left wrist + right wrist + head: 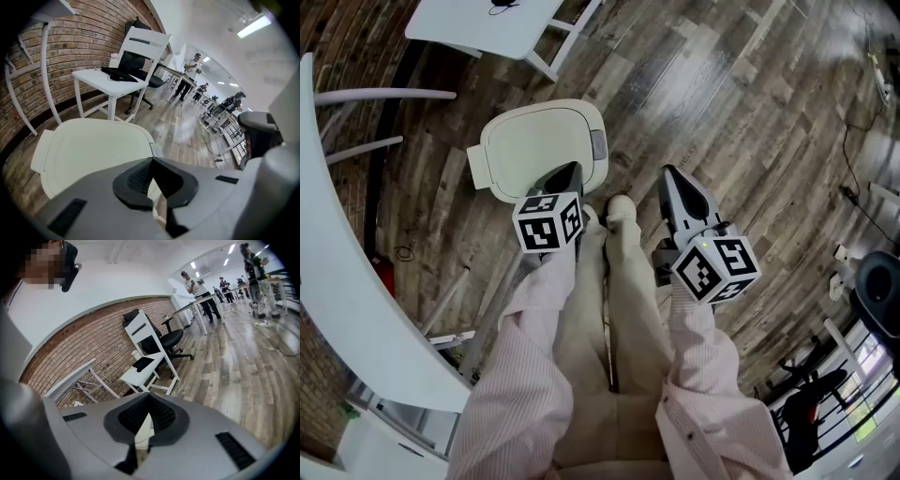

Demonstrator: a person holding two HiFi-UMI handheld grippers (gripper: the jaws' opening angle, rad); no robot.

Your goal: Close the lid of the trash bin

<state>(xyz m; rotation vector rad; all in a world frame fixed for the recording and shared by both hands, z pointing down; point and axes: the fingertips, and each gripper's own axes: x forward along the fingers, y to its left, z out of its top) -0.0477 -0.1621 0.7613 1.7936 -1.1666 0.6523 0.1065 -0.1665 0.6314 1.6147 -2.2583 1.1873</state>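
Lid down, tongs clear

Closing looks done: the trash bin lid sits flat, just ahead of the person's shoe. Left gripper is over its near edge, right gripper beside it, both closed on nothing. Next, at most a check press

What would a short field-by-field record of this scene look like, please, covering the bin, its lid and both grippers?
bin: trash bin standing on the wooden floor
lid: cream lid down, lying flat on the bin
left gripper: left gripper shut, nothing between its jaws, over the lid's near edge; contact cannot be told
right gripper: right gripper shut, empty, over bare floor to the right of the bin
beyond the bin: white table by the brick wall
task state: lid looks closed
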